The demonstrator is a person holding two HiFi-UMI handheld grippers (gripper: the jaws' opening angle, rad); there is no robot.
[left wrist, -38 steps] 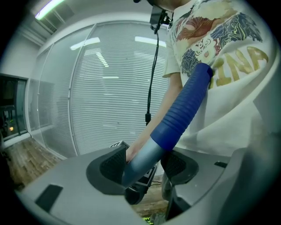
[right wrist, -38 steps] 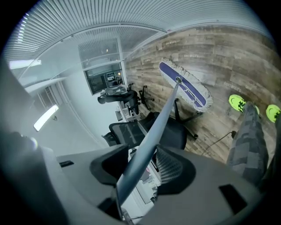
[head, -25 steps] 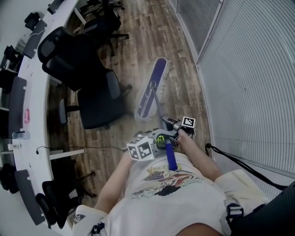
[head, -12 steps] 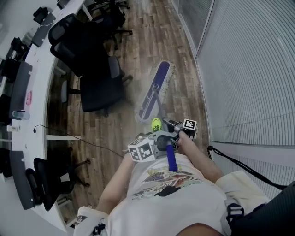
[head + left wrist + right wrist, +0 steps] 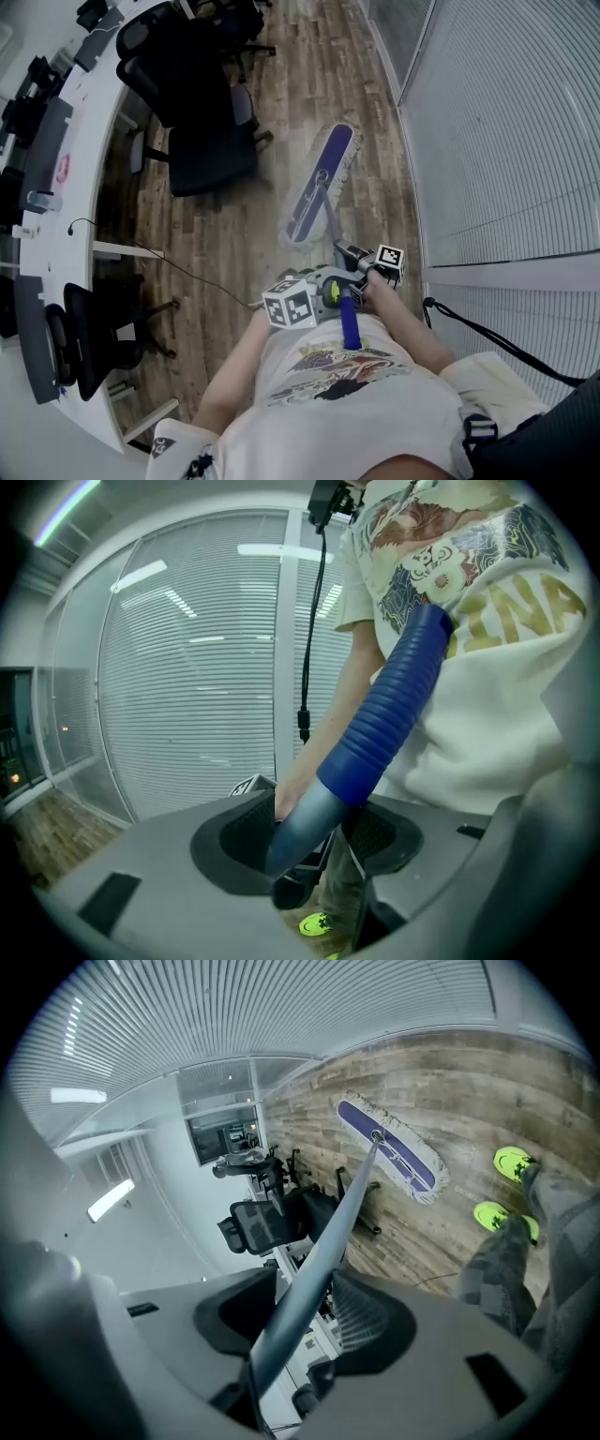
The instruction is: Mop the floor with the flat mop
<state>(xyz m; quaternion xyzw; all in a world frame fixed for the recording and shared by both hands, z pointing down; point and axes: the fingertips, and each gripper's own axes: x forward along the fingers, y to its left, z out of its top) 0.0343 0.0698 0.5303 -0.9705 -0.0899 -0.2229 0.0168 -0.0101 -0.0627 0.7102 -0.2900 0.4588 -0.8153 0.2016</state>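
Left gripper (image 5: 309,841) jaws clamp the mop handle (image 5: 349,1199), seemingly just below its blue grip (image 5: 389,705); right gripper (image 5: 305,1321) jaws grip it lower; mop head (image 5: 321,183) on floor (image 5: 300,75)

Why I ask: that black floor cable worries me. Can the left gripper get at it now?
Probably not: the left gripper is shut on the mop handle, and the cable lies well aside.

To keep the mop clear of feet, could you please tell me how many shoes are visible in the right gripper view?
2. Both are neon-yellow, at the picture's right: the upper shoe near the mop head, the lower shoe partly behind a trouser leg.
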